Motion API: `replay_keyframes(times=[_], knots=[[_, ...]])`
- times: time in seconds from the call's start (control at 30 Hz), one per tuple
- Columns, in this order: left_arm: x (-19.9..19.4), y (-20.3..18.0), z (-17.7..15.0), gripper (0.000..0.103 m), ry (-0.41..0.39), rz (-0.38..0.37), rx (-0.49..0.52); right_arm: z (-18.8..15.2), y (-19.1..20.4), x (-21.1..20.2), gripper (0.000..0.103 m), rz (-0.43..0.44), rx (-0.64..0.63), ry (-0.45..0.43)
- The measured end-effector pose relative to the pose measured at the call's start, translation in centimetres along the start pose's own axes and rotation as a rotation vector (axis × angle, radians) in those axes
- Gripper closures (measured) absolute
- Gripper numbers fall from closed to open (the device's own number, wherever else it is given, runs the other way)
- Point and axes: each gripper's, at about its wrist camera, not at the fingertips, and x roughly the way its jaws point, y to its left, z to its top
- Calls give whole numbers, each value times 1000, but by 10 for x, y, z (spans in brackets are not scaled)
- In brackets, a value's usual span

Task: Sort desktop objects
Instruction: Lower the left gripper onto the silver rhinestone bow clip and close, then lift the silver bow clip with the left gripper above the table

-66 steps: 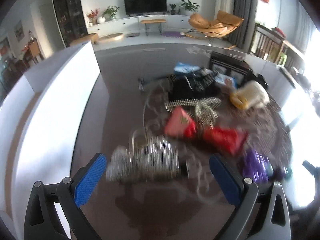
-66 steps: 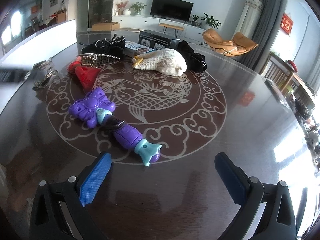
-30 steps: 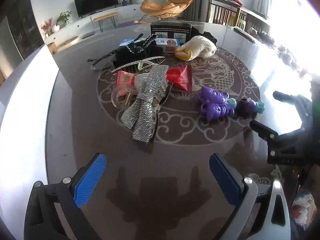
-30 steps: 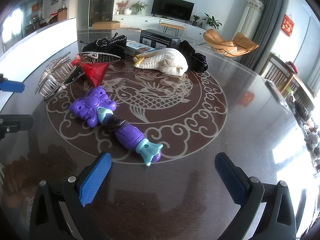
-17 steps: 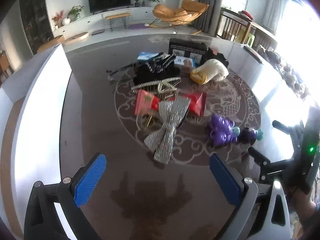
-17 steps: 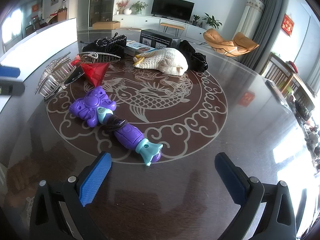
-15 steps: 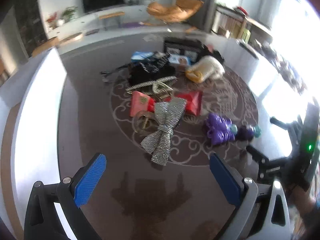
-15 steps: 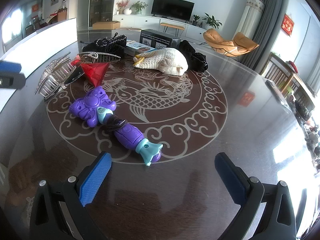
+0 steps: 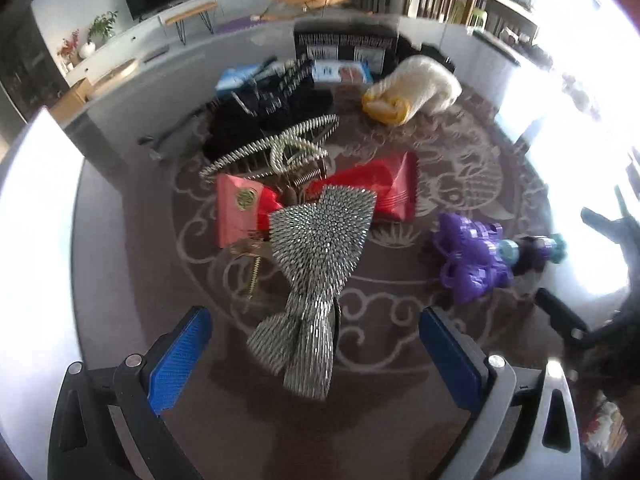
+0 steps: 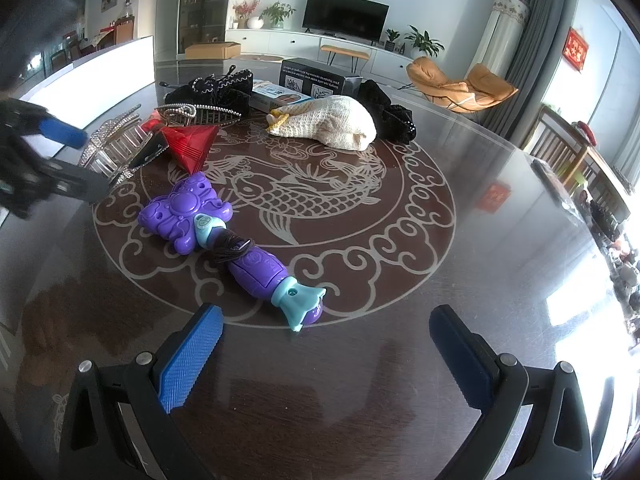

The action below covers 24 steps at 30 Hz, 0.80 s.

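- The left gripper (image 9: 316,344) was seen with its jaws spread wide and nothing held, the blue pads (image 9: 180,354) standing clear on either side of the silver bow clip (image 9: 316,276).
- The near, lower end of that silver bow clip was framed between the two fingers, untouched; the clip was found lying on the dark table (image 9: 120,280) at the near edge of the dragon medallion (image 10: 304,196).
- The upper wing of the bow was laid over a red packet (image 9: 380,188), with a second red packet (image 9: 238,208) just beside it on the left.
- Beyond the packets, a gold comb clip (image 9: 276,146) was spotted, then a black beaded pouch (image 9: 272,108) and a cream knitted item (image 9: 416,88) towards the far side of the medallion.
- The right gripper (image 10: 326,352) was likewise held wide open and empty, low over bare tabletop outside the medallion's near rim.
- Just ahead of it, the purple butterfly wand (image 10: 224,236) was seen lying across the medallion's scroll border, its teal tail nearest the fingers, a dark hair tie (image 10: 230,248) wound round its middle.
- A black box (image 10: 320,78) was noted past the medallion's far rim.
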Motion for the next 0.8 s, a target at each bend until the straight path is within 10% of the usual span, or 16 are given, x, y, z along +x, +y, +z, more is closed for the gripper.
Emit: replay_keyframes(times=[0.8], knots=[[21,4,20,0,-54,26,-107,0,2,0,0,6,-2,0]])
